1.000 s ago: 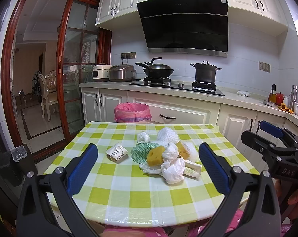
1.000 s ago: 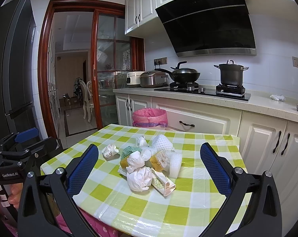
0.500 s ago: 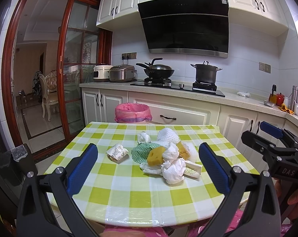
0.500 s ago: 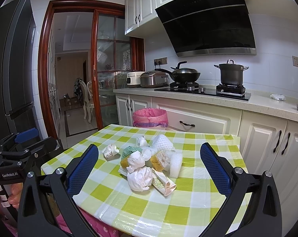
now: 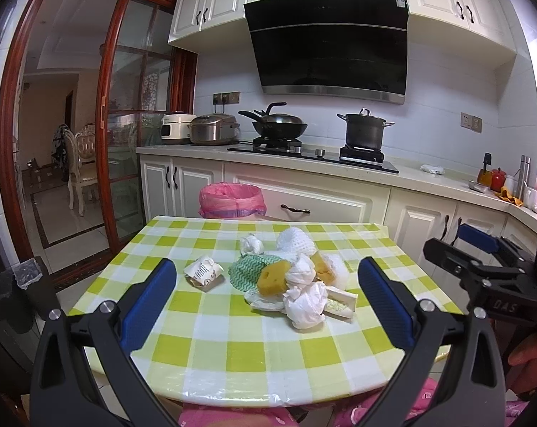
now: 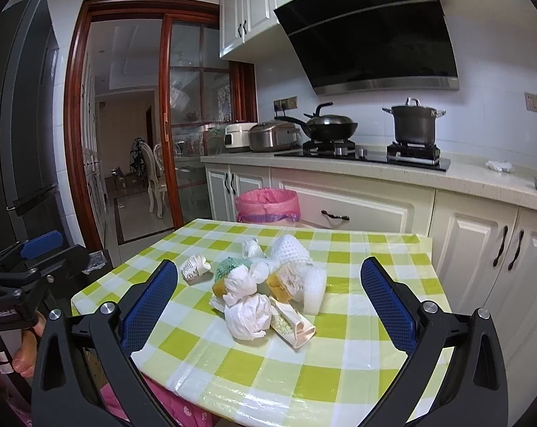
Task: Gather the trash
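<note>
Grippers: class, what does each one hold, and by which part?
Nothing. The left gripper and right gripper are both open and empty, short of the trash pile.

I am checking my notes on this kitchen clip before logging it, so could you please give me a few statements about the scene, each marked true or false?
1. Both grippers are open and hold nothing. True: the left gripper and right gripper have jaws spread wide.
2. The bin has a blue liner. False: the bin has a pink liner.
3. The trash pile lies on a green checked table. True.
4. The paper cup is buried in the pile. False: the paper cup lies apart, to its left.
5. A lidded pot sits on the stove. True.
</note>
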The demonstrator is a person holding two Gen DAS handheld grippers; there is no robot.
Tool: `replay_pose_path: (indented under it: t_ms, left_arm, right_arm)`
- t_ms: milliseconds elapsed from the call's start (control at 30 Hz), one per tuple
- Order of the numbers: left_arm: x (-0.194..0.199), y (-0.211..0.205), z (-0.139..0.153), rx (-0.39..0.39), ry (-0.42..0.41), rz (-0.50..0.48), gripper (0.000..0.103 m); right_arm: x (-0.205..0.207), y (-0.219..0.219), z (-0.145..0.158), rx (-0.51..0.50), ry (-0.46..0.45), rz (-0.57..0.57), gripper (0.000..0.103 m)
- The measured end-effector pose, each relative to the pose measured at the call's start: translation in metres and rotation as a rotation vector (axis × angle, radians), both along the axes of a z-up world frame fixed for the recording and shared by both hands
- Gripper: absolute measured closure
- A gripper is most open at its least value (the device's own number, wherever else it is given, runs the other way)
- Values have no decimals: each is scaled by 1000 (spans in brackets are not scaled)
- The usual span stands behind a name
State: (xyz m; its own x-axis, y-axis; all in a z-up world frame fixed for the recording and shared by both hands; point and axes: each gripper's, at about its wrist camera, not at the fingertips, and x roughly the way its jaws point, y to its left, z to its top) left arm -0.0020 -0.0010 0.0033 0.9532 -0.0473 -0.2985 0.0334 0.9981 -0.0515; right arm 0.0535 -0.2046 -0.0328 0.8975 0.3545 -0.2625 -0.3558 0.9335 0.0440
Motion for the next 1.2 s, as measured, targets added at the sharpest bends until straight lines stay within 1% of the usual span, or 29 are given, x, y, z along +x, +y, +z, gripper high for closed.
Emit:
replay_pose_path:
  t_ms: [67,167,267,433,500,567,600,667,800,900,1033,1133,1200]
  left_arm:
    - [1,2,-3,-8,5,4,4]
    - [7,9,-8,-40,25,11,4]
    - [19,12,-14,-40,61,37,4]
    - [39,17,-25,-59,87,42,4]
    - [51,19,-32,-48,112,48,4]
    - [62,20,-39,-18,126,46,4]
    - [69,19,-44,9,132,49,4]
    - [80,20,-51,30,141,48,4]
    - [108,27,-64,3,178,32,4]
    - [128,28,-73,-1,207,32,5]
    - [144,24,-75,25,184,14,5]
    - [153,23,-79,23,183,10,8]
    - [158,25,-83,15,191,13,10]
  right_arm:
    - [4,0,-3,5,10,-6,6]
    - [9,0,-8,14,19,-18,6]
    - [20,-5,-18,28,34,-10,6]
    - [43,0,-31,3,81,5,6]
    - [51,2,-37,-3,97,4,6]
    - [61,1,-43,-6,114,7,6]
    - [67,2,-46,-8,124,6,6]
    - [77,2,-53,-11,142,6,6]
    - [105,7,-69,-11,194,5,7]
    - [126,11,-78,-5,234,2,7]
    - [152,12,-85,18,272,1,7]
    - [169,15,-89,28,293,2,9]
    - [180,18,-93,28,308,7,14]
